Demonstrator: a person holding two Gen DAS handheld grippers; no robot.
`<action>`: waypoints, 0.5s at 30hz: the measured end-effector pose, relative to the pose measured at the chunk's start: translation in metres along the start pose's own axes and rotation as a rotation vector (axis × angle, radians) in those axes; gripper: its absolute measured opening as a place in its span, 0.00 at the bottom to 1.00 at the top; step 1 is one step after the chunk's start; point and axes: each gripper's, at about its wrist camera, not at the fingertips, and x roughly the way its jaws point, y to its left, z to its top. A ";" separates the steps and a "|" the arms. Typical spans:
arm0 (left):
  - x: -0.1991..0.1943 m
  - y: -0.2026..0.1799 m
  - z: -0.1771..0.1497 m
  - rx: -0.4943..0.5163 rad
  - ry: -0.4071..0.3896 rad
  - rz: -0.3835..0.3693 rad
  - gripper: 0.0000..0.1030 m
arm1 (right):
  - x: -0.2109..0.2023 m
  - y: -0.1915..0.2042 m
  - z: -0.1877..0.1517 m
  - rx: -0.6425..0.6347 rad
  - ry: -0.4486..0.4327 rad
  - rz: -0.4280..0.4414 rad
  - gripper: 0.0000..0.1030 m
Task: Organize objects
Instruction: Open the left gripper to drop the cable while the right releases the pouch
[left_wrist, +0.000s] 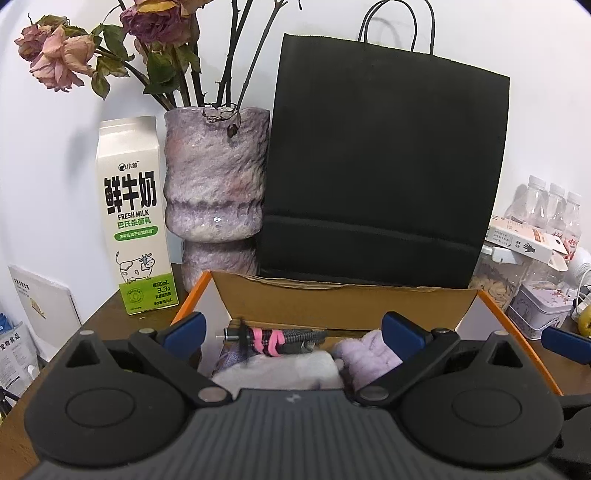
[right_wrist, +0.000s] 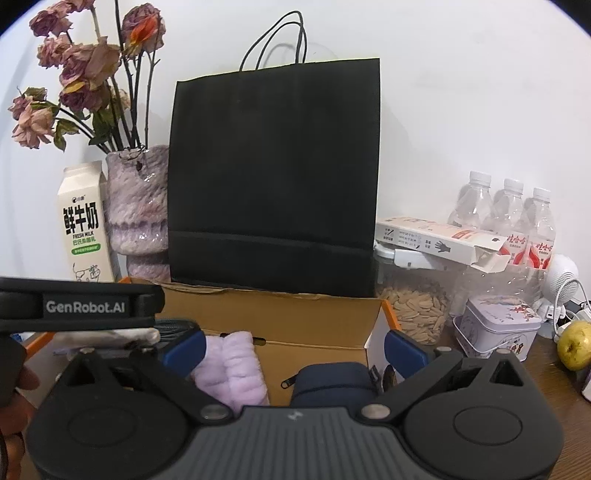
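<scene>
Both sets of jaws spread wide, gripping nothing — left gripper (left_wrist: 291, 332) and right gripper (right_wrist: 293, 349) hover over the cardboard box (left_wrist: 332, 299) on the counter (left_wrist: 110, 314). Cable bundle (left_wrist: 275, 338), lilac cloth (right_wrist: 232, 369) and navy pouch (right_wrist: 332, 380) already sit inside — collected there to tidy.

A black paper bag (right_wrist: 273, 173) stands at the far wall, with a vase of dried roses (left_wrist: 216, 177) and a milk carton (left_wrist: 133, 218) to its left. Water bottles (right_wrist: 509, 218), a tin (right_wrist: 495, 326) and a green apple (right_wrist: 574, 344) sit right on the bench (right_wrist: 550, 373).
</scene>
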 end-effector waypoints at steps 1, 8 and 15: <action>0.000 0.000 0.000 0.001 -0.001 -0.001 1.00 | 0.000 0.000 0.000 -0.001 0.001 0.000 1.00; -0.005 0.000 0.001 0.003 -0.011 -0.002 1.00 | -0.001 0.001 0.000 -0.003 0.015 0.005 1.00; -0.013 0.004 0.000 0.003 -0.015 -0.006 1.00 | -0.007 0.003 0.001 -0.002 0.024 0.016 1.00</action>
